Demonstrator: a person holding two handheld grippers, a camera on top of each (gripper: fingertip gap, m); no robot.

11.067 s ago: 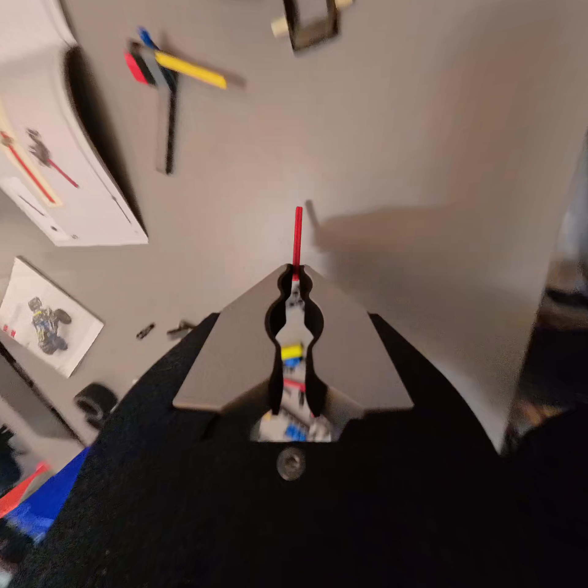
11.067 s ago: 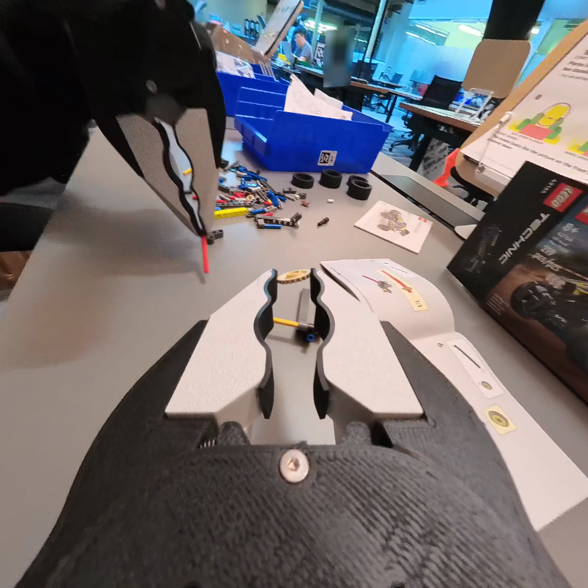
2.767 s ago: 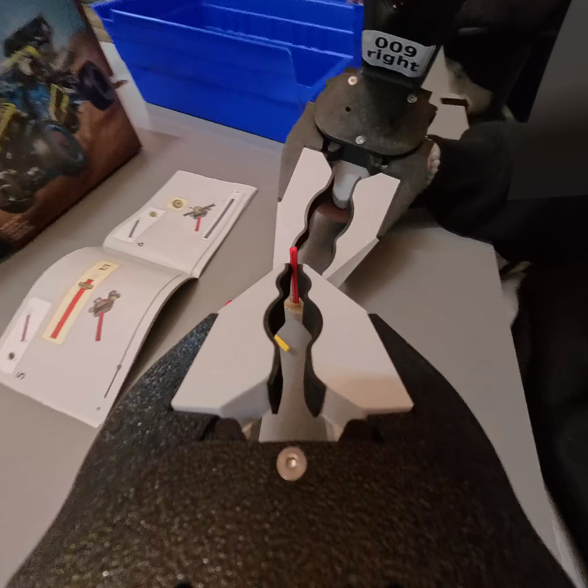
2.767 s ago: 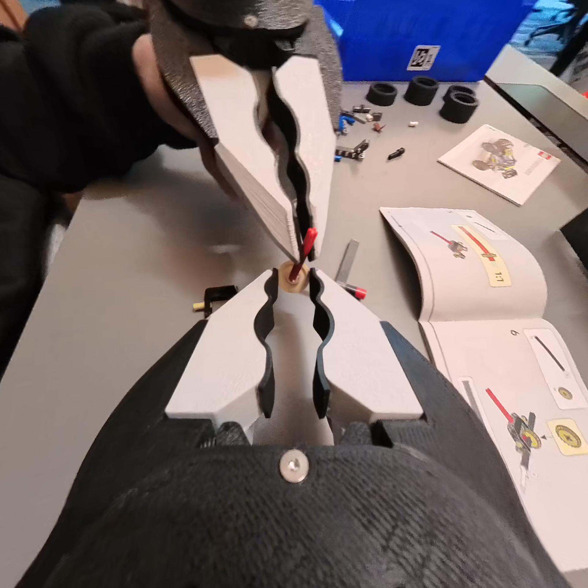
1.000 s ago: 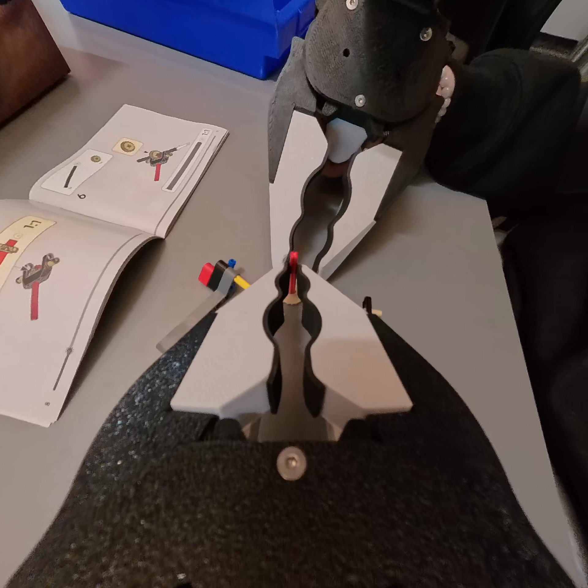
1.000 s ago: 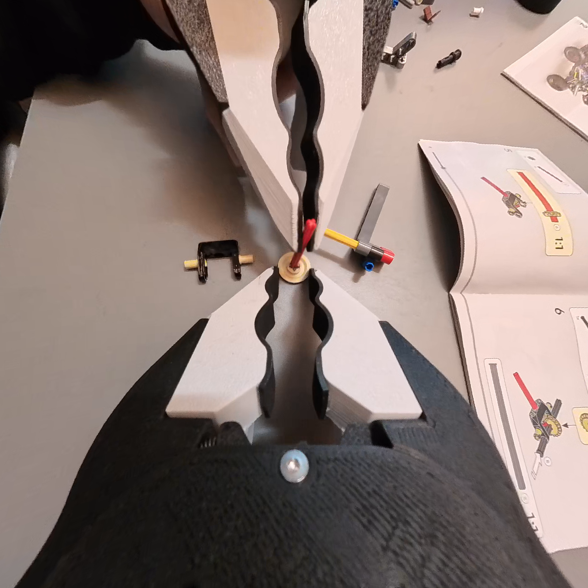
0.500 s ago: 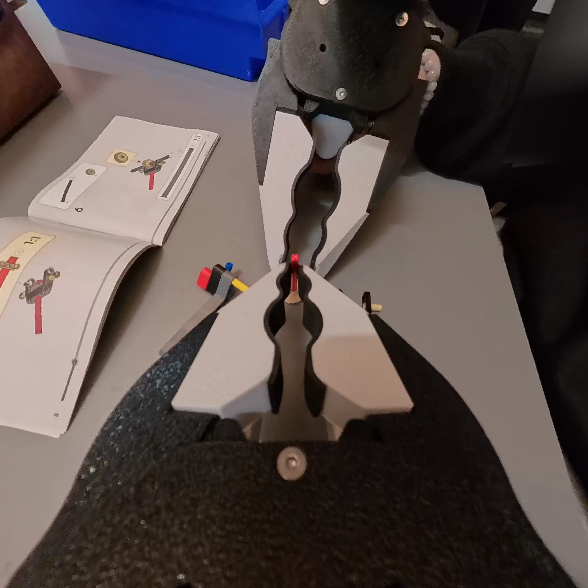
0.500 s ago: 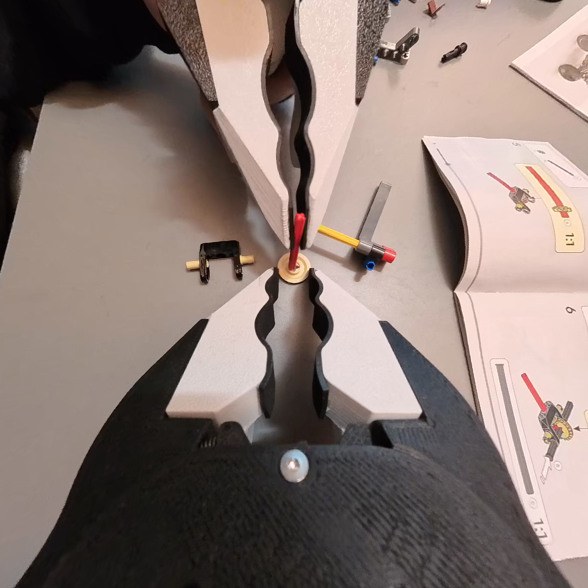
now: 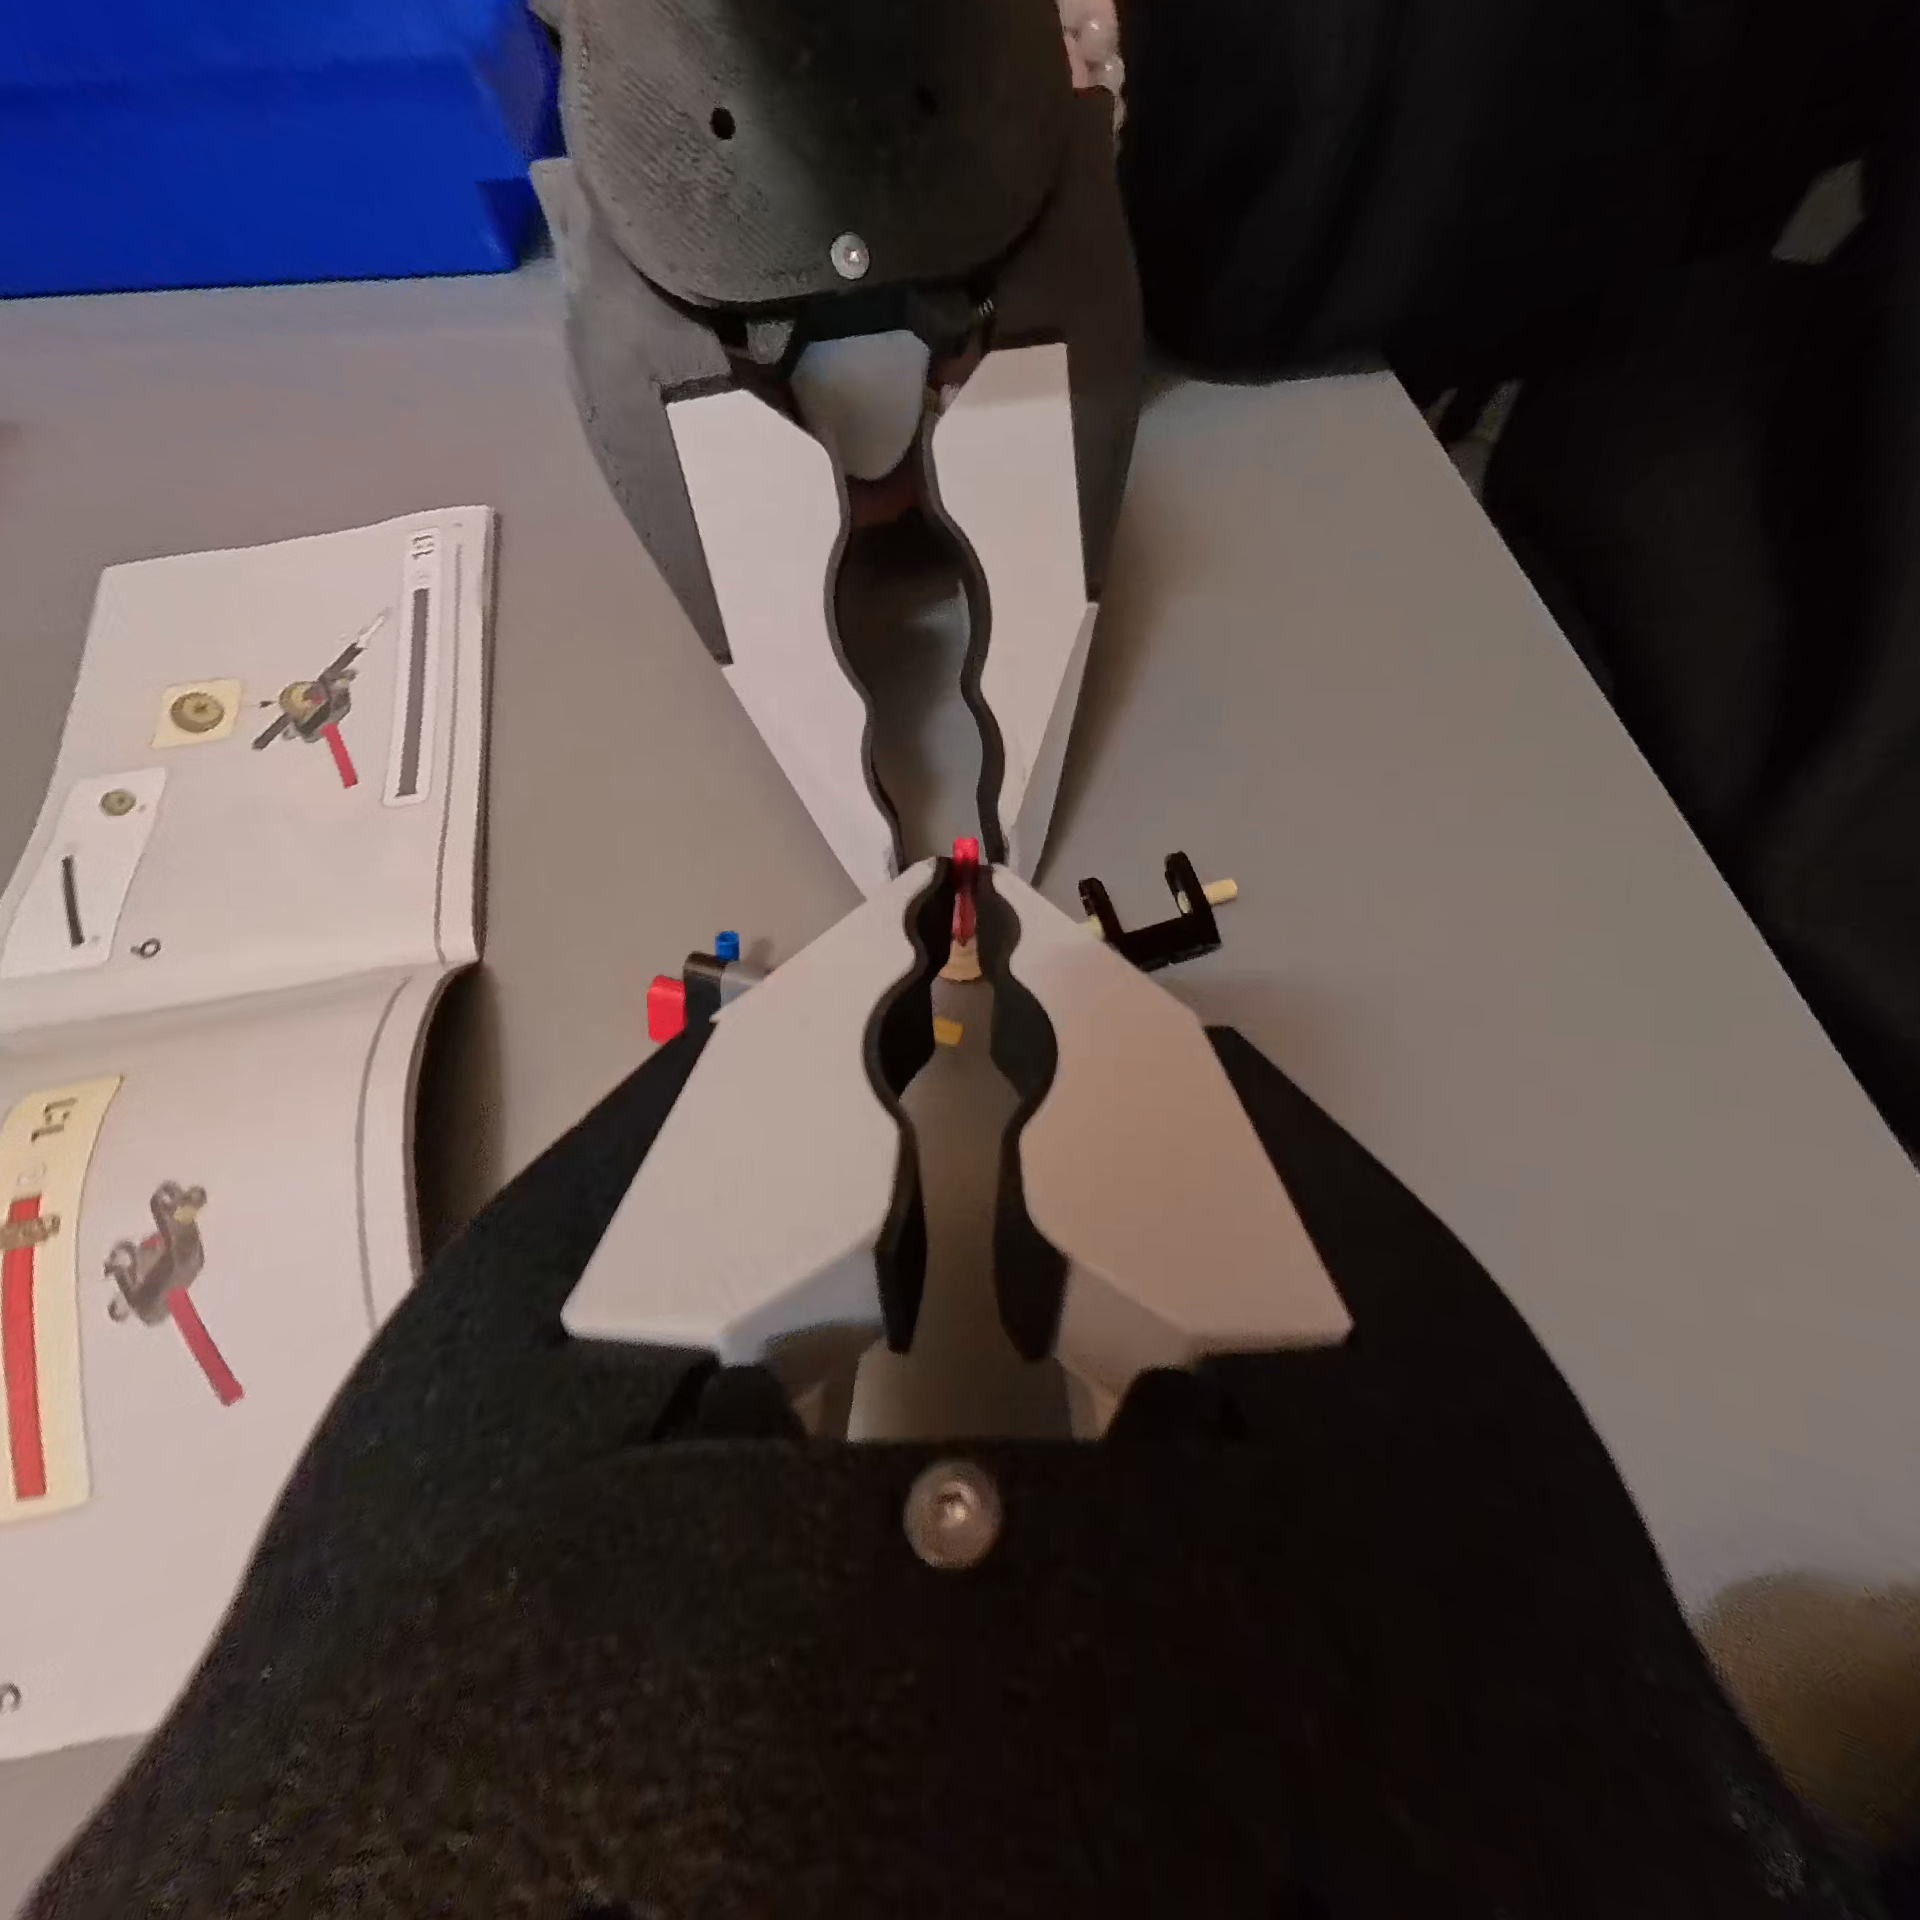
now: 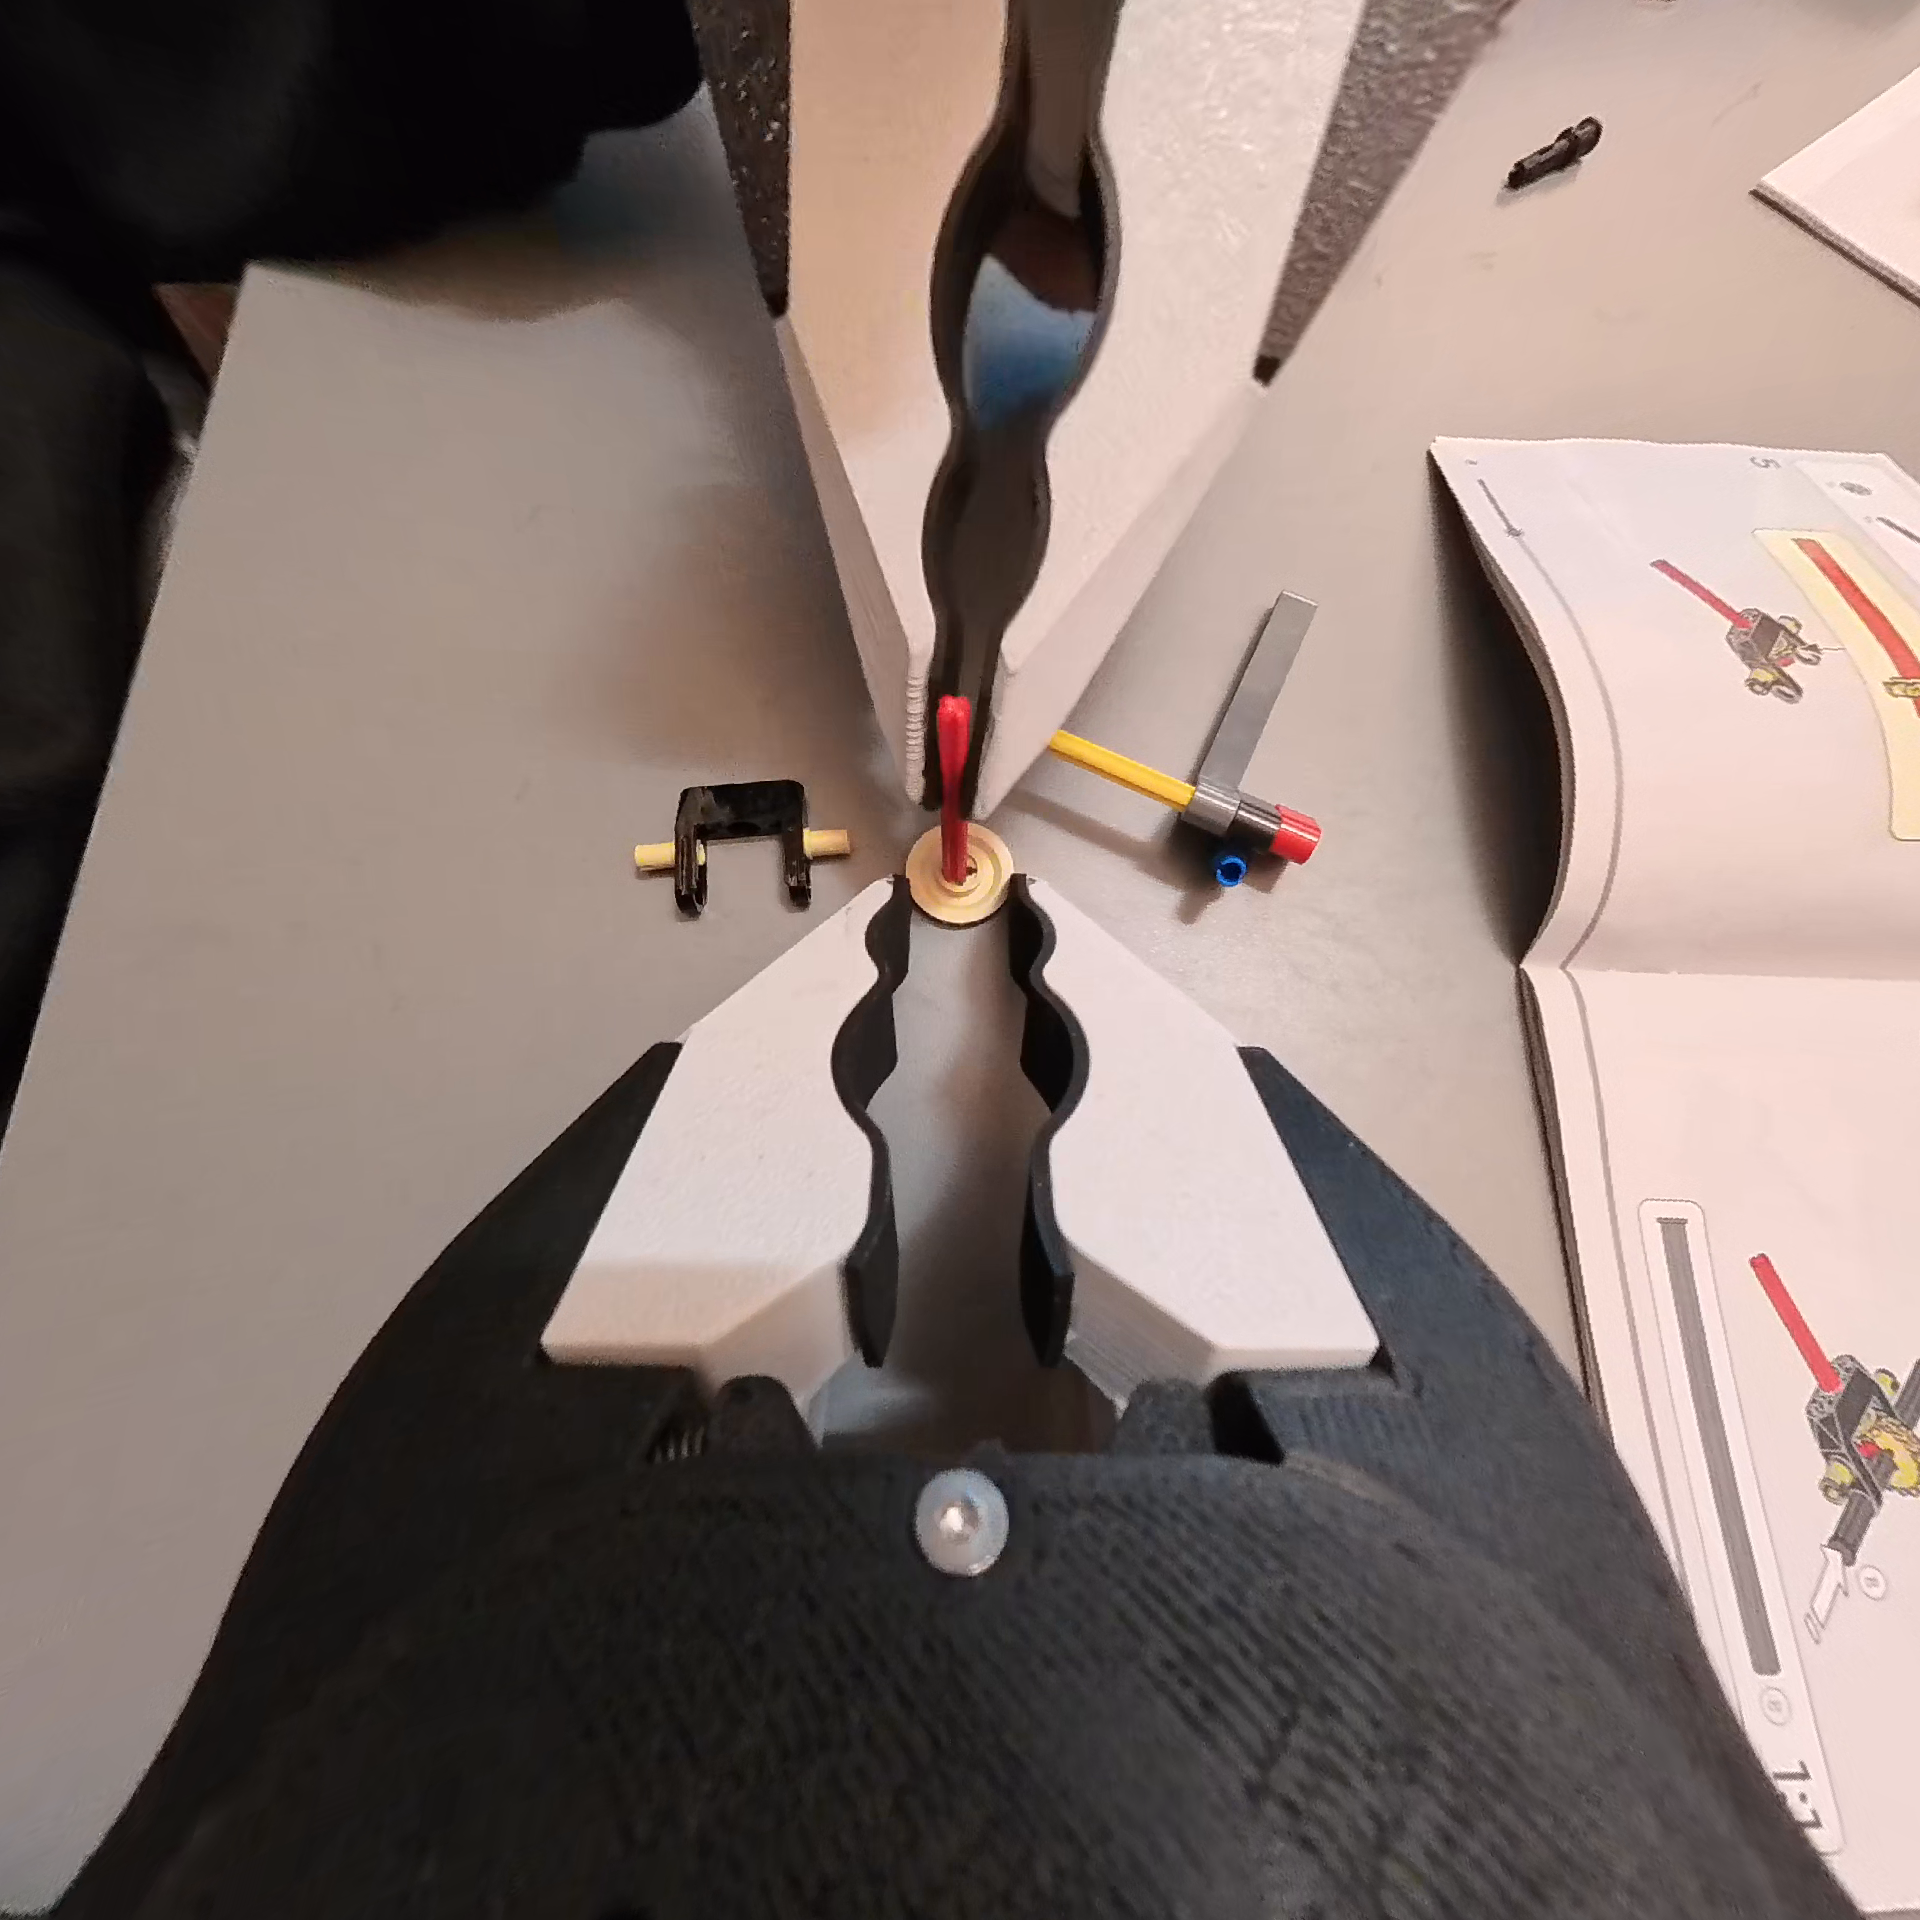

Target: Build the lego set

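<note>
My right gripper (image 10: 958, 885) is shut on a tan gear (image 10: 958, 883) and holds it flat just above the grey table (image 10: 468, 623). My left gripper (image 10: 951, 805) comes down from above, shut on a thin red axle (image 10: 951, 769). The axle's lower end sits in the gear's centre hole. In the left wrist view the red axle (image 9: 964, 883) shows between my closed left fingertips (image 9: 964, 883), with the gear (image 9: 961, 961) below it and the right gripper (image 9: 948, 831) facing me tip to tip.
A black bracket with a tan pin (image 10: 740, 842) lies left of the gear. A grey beam with a yellow axle and red end (image 10: 1236, 790) lies right. The open instruction booklet (image 10: 1714, 831) is far right, a black pin (image 10: 1553, 151) behind. A blue bin (image 9: 260, 135) stands beyond. Less than 4 cm separates the two grippers' tips. From either gripper's tips it is about 25 cm to the black pin (image 10: 1553, 151).
The left gripper has swung from a slant to nearly straight over the gear, so the red axle now stands more upright in the hole. The right gripper still holds the gear in place.
</note>
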